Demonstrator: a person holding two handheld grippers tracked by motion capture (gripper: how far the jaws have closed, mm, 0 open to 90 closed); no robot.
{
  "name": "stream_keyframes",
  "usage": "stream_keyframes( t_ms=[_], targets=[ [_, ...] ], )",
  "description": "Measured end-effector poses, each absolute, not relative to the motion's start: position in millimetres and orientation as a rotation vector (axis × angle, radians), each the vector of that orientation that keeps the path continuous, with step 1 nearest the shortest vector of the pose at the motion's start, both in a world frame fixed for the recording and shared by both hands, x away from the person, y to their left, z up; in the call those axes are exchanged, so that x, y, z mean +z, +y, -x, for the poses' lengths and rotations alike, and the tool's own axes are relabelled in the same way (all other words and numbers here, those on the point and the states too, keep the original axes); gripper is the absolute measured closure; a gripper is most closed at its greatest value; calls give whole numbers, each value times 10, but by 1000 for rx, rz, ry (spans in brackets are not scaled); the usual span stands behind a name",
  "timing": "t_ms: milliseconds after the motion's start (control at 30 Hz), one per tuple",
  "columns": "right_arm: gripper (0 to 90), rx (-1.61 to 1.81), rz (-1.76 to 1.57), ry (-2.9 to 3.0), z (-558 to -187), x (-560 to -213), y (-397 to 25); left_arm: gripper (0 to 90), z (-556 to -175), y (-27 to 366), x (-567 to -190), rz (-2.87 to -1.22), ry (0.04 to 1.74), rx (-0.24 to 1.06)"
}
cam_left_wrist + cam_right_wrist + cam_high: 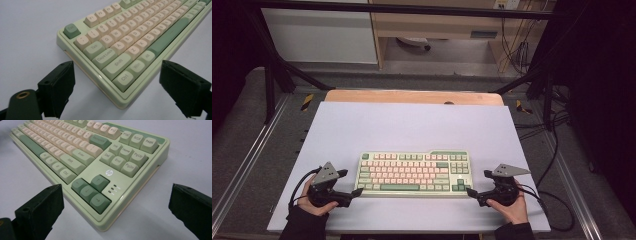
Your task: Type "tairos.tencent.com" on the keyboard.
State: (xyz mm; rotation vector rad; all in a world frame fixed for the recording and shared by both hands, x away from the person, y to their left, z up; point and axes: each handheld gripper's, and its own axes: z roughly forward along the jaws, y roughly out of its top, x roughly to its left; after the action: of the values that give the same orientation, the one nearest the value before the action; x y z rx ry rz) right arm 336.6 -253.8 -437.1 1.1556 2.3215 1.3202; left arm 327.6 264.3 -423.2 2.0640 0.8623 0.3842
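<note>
The left gripper (351,183) sits near the table's (412,125) front left corner, its jaws spread wide and framing the near left corner of the keyboard (413,174) without touching it. The green and cream keyboard lies flat near the middle of the table's front edge. The right gripper (478,184), near the front right corner, is likewise spread around the keyboard's near right corner.

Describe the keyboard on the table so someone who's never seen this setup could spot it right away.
Start at the pale lavender table top and look toward its near edge, between the person's two hand-held grippers. There lies a pale green plastic keyboard with cream and pinkish keys, darker green modifier keys and spacebar. It is the one flat rectangular thing on the surface, and it has a small round logo above its arrow keys.
</note>
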Motion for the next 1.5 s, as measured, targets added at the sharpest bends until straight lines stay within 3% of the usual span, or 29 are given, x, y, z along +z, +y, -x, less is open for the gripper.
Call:
stream_keyframes(
  t_ms=[400, 1100, 1500],
  targets=[
    [5, 1319, -1158, 2322, -3366, -4370, -2538, 240, -3291, 2478, -4172, -2064, 870, 377],
    [5, 1315, -1159, 2322, -3365, -4368, -2536, 617, -3357, 2298, -4094, -2027, 926, 361],
    [5, 1318, -1158, 2320, -3366, -4366, -2537, 779, -3432, 2099, -4084, -2037, 906, 336]
  ],
)
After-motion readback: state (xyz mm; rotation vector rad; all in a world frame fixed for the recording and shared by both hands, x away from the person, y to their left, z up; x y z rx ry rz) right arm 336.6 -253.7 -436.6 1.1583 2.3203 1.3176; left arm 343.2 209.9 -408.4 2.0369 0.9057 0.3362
